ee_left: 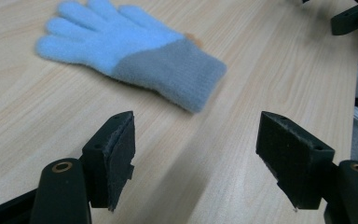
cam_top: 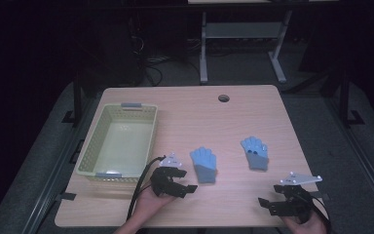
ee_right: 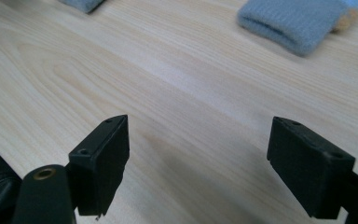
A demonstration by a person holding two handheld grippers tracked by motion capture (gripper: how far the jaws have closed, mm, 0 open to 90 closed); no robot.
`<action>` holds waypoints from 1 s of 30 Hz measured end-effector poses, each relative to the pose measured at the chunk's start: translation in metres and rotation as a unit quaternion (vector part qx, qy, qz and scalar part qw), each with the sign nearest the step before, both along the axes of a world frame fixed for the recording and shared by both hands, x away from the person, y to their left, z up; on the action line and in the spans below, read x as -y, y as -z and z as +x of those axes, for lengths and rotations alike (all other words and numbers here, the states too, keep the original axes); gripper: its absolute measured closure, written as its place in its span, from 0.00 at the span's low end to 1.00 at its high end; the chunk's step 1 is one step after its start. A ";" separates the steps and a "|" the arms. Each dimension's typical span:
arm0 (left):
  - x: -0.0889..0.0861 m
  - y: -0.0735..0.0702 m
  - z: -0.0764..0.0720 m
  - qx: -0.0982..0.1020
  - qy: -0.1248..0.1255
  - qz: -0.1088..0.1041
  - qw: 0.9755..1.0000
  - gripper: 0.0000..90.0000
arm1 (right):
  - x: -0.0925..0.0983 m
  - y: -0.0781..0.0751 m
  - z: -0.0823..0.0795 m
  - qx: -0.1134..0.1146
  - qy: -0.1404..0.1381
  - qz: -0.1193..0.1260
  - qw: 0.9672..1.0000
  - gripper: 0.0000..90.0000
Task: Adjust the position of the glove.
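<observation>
Nearest you, both of your grippers hang low over the front of the bench (cam_top: 233, 105) with their jaws spread wide and nothing between them: your right gripper (cam_top: 272, 203) is at the front right corner, pointing across toward the middle, and your left gripper (cam_top: 184, 185) sits just in front of the near glove (cam_top: 204, 165). In the left gripper view that glove (ee_left: 130, 51) lies flat with its grey cuff toward you and its blue fingers pointing away, a little off to the left of the gap between your jaws. That offset looks like the first risk: if you drive straight in, one pad may ride over the cuff and shove the glove along the smooth wood instead of pinching it. The knit is soft and thin, so a closing too high above the bench could catch only fluff and let it slip on the lift. Farther out and to the right lies the second glove (cam_top: 254, 152), well apart from the first; in the right gripper view its cuff (ee_right: 292, 21) sits ahead and right of the jaws, so your right hand also needs to turn before it closes. Beyond your left hand stands the pale basket (cam_top: 99, 170), empty, its near rim close to your left wrist; the trailing cable could snag that rim, or a limp glove could drape over the edge and fall outside.
</observation>
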State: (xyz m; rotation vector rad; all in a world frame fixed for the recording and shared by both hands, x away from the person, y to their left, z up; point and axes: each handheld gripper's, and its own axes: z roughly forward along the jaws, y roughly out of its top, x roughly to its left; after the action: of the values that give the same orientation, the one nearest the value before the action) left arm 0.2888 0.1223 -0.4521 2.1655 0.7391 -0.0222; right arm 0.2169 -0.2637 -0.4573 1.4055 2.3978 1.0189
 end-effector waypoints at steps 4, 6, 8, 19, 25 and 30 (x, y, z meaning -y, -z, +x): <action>-0.003 -0.001 0.000 -0.003 -0.003 -0.003 1.000 0.31 | -0.002 0.001 0.004 0.001 -0.003 -0.009 1.000 0.23; -0.005 -0.001 -0.002 -0.001 -0.005 -0.005 1.000 0.31 | -0.002 0.001 0.006 -0.003 -0.005 -0.007 1.000 0.23; -0.008 -0.002 -0.004 -0.002 -0.005 -0.001 1.000 0.31 | -0.003 0.001 0.007 -0.003 -0.002 -0.008 1.000 0.23; -0.015 -0.005 -0.005 -0.008 -0.021 -0.026 0.999 0.31 | -0.003 -0.014 0.026 0.008 -0.008 -0.016 1.000 0.23; -0.017 -0.007 -0.005 -0.005 -0.027 -0.033 0.999 0.31 | -0.003 -0.028 0.043 0.002 -0.009 -0.004 1.000 0.23; -0.018 -0.005 -0.004 -0.009 -0.025 -0.032 0.999 0.31 | -0.006 -0.045 0.059 -0.011 -0.014 -0.010 1.000 0.24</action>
State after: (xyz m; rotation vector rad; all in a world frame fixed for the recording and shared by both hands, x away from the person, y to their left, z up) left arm 0.2848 0.1399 -0.4471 2.0878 0.7926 -0.0394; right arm 0.2759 -0.2574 -0.4123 1.3878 2.4435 0.9885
